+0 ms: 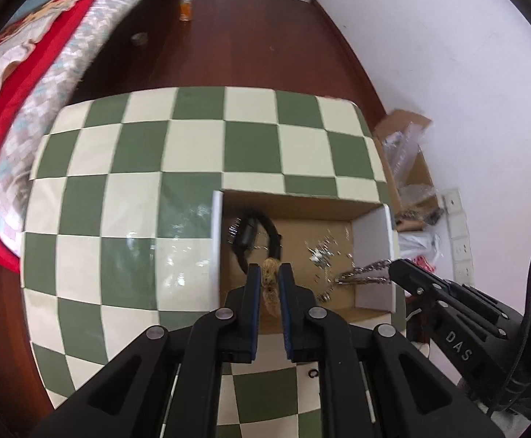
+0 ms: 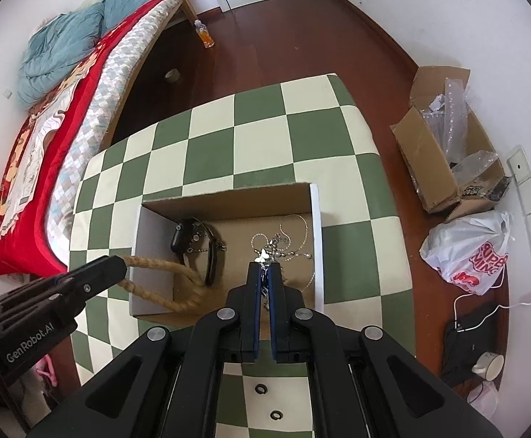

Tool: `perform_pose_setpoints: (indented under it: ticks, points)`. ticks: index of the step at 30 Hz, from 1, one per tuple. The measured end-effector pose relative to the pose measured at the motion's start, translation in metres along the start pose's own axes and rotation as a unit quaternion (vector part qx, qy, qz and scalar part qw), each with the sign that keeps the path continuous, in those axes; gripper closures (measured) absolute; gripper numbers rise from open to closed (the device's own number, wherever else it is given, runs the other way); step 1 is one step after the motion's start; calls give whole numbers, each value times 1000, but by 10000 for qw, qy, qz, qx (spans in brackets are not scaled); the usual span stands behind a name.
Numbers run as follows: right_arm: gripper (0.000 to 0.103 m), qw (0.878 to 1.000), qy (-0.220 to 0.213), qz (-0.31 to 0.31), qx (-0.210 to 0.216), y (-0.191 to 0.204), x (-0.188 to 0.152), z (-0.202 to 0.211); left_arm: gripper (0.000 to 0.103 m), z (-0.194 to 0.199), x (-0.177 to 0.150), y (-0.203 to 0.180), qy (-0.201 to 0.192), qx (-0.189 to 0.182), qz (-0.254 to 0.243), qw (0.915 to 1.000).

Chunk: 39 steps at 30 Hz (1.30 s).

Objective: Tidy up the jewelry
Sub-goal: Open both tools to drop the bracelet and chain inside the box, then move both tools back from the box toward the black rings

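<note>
the bed with its red cover runs along the left of the room, and the green-and-cream checkered desk fills the middle of both views. on the desk sits the open cardboard box, white on its side walls, and that is where your jewelry is going.

inside it, a black watch lies toward the left wall, and a tangle of thin silver chains lies toward the right wall.

your left gripper points steeply down over the near edge of the box, its jaws nearly closed and pinching a braided rope bracelet. from the right wrist view, its loop hangs from the jaws over the left wall and drapes down onto the box floor, its long axis running from the jaws in toward the middle.

your right gripper is over the right half, jaws pressed together on a silver necklace with a small butterfly charm at the tips; whether its chain is joined to the tangle below i cannot tell.

the left hand is the nearer one to the free floor between watch and chains. i'd judge the rope bracelet is ready to be let go there, just ahead of and below the left jaws.
</note>
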State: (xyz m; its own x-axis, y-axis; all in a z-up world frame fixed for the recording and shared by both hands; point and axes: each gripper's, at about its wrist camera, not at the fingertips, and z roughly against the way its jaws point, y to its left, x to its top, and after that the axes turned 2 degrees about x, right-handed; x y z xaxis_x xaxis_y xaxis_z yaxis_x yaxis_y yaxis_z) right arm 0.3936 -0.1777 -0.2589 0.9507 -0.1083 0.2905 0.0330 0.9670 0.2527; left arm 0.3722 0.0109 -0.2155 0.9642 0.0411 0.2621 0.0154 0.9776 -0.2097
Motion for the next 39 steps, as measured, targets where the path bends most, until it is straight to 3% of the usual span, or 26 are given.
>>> perform_pose_setpoints:
  ticks: [3,5,6,7,9,11,13,18,24,32,39]
  points:
    - [95,10000,76,23,-32,0,7,1,89,8,3,0,-169,221,-16,9996]
    - [70,9999,140,-40,-75,-3,11,1,73,13,4,-1,-340,612,-131,9975]
    - [44,9997,133,-11,-182,-2,12,2,52,15,3,-2,-458,840,-198,9952]
    - [28,9995,135,21,-285,-2,12,3,32,18,2,-2,-582,1021,-237,9928]
    - [20,9981,113,130,-599,-2,10,5,15,22,-1,0,-822,1399,-287,9863]
    - [14,9954,162,275,-906,0,4,3,9,21,-5,3,-934,1665,-323,9811]
    - [1,9943,238,274,-1001,-2,-3,-1,0,19,-9,8,-937,1787,-315,9789]
    - [0,9923,211,371,-1160,0,-23,-5,0,10,-25,18,-884,1999,-307,9753]
    - [0,9912,36,480,-1229,8,-41,2,0,13,-44,23,-878,1937,-232,9768]
    - [0,9886,-428,603,-1308,19,-61,36,0,40,-75,18,-1115,1838,-303,9761]
    - [0,9833,-986,704,-1359,34,-83,84,0,86,-102,10,-1563,1797,-384,9705]
